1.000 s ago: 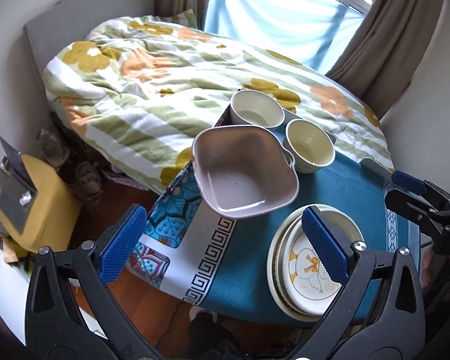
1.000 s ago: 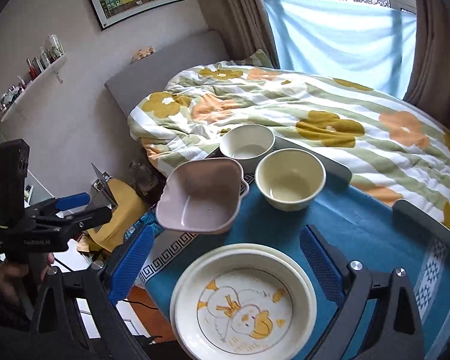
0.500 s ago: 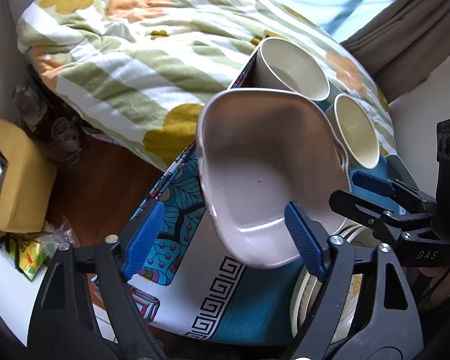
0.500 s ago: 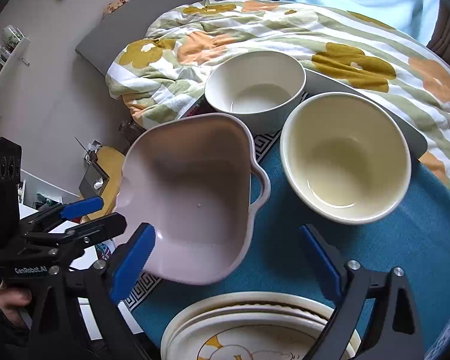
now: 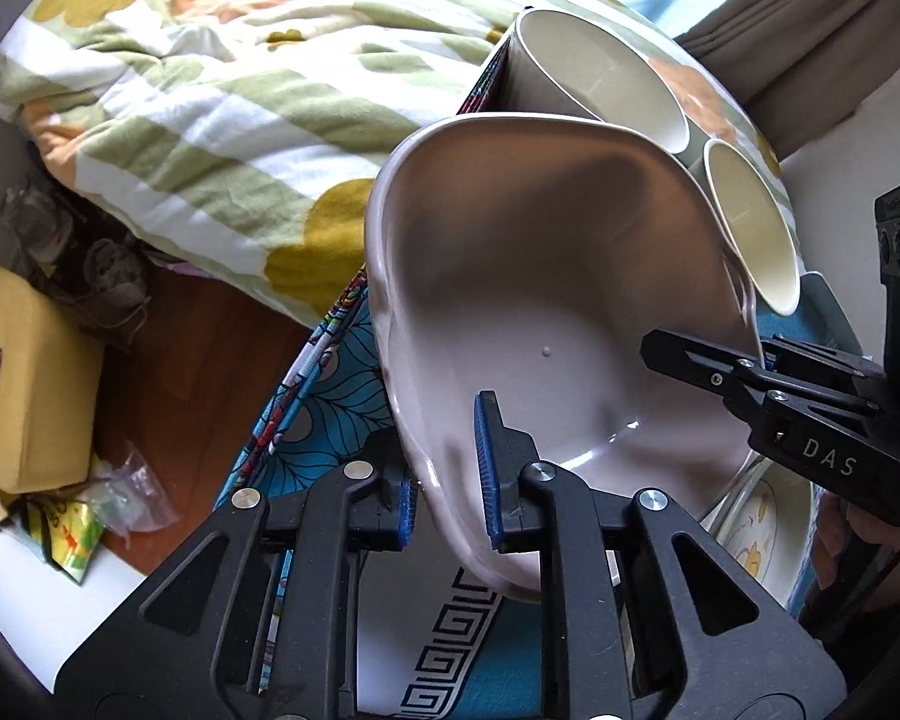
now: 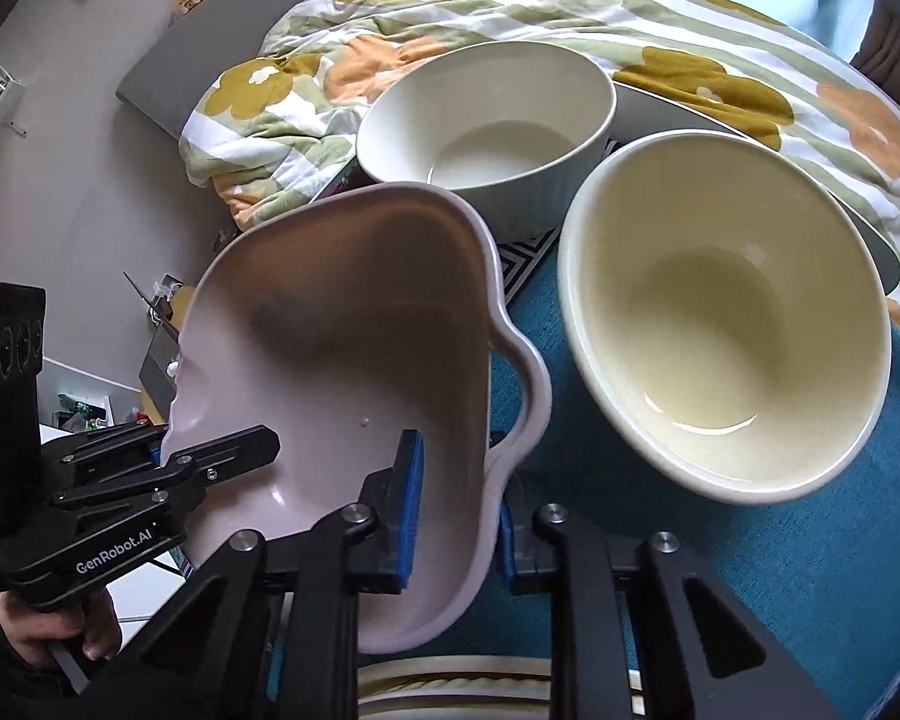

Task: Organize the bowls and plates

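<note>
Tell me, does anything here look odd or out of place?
One small thing: a tiny pale speck sits on the inside of the square mauve ceramic dish, which the left gripper and right gripper both clamp by opposite rims. Nothing looks spilled or broken.

Both grippers, wide open 1.0 s ago, now closed on pink dish (image 5: 546,312): left gripper (image 5: 447,480) pinches near-left rim, right gripper (image 6: 456,516) pinches right wall beside handle. Dish fills both views.
</note>
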The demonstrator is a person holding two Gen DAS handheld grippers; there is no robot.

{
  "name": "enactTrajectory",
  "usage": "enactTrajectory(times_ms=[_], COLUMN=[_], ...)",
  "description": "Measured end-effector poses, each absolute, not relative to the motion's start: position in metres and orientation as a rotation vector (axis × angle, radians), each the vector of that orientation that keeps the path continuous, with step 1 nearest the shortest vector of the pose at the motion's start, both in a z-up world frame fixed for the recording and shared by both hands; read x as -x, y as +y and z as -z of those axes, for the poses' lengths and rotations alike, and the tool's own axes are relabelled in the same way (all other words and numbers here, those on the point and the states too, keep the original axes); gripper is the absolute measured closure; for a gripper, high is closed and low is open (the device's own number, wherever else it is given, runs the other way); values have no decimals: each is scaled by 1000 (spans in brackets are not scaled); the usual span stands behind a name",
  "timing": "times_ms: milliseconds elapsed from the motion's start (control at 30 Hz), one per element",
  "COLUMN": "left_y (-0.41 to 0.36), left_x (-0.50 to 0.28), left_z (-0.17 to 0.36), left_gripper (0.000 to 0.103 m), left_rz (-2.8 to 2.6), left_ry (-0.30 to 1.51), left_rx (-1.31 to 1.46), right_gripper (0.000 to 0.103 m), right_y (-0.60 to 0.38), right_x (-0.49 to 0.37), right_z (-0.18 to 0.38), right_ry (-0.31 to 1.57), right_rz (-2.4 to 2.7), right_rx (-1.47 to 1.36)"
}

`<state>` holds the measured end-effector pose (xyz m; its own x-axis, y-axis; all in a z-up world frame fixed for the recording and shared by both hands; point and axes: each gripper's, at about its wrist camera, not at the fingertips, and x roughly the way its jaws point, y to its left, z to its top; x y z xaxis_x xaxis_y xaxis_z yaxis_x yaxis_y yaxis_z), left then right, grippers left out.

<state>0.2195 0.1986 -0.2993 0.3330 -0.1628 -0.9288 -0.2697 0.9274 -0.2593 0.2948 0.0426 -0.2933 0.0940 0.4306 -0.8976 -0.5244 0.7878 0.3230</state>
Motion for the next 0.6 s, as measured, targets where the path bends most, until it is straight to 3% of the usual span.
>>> enactTrajectory(times_ms=[267, 600], left_y=[189, 130], left_x=[-208, -165], left_z=[273, 197], left_gripper=[88, 88], left_rz=[-102, -125], left_ry=[1181, 1046], left_rx=[318, 213], right_gripper=[85, 85], right_y=[42, -12], right_x=[-280, -229], right_z=[270, 210], right_ry=[1217, 1072], right_rz=[-732, -765], right_rx=[99, 51])
